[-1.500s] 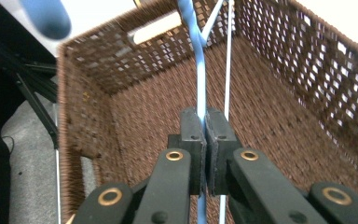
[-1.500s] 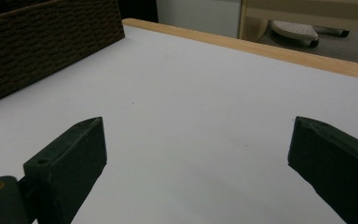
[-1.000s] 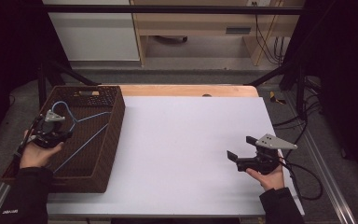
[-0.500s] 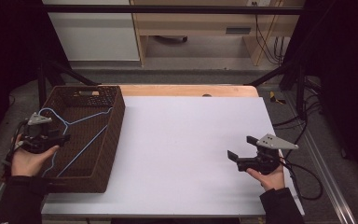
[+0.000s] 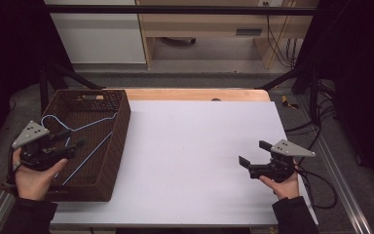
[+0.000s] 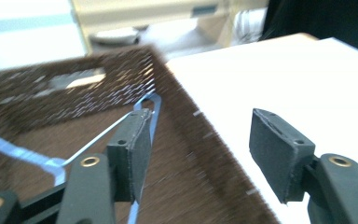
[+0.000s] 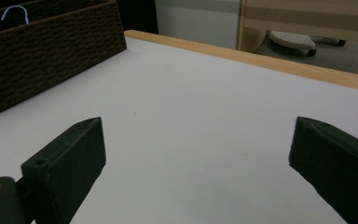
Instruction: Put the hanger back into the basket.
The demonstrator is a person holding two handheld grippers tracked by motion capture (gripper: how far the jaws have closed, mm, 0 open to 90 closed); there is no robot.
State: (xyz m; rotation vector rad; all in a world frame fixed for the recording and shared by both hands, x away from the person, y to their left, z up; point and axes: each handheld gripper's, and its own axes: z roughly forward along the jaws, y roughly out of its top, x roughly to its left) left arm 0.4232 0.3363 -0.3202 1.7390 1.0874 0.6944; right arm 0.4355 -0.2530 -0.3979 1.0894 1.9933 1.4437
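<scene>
two grippers sit nearest the bottom edge of the high view, one in each of the person's hands. the left gripper (image 5: 70, 139) hangs over the near left part of the brown woven basket (image 5: 119, 141), and its jaws have just been opening; they stand apart with nothing pressed between them. in the left gripper view the left gripper (image 6: 205, 140) shows one pad in front of the thin blue wire, while the other pad sits over the basket's right wall and the edge of the white table (image 6: 307, 74), which looks blurred there. the right gripper (image 5: 253, 153) rests low at the near right of the white table (image 5: 190, 146), held by the right hand (image 5: 285, 185), its jaws spread wide and holding nothing. the right gripper view has the right gripper (image 7: 198, 154) with bare white table between the pads.

farther in, the blue wire hanger (image 5: 85, 134) lies inside the basket, slanting from the near part of the floor up toward the right wall, its hook (image 5: 48, 119) curling at the left side. in the left gripper view the hanger (image 6: 28, 156) runs across the basket's floor, free of the jaws. the right gripper view catches the hook (image 7: 15, 11) poking above the basket's rim (image 7: 51, 42).

beyond the basket, a strip of pale wood (image 5: 195, 94) runs along the table's far edge, and behind it stand a white cabinet (image 5: 97, 34) and wooden furniture (image 5: 209, 29).
</scene>
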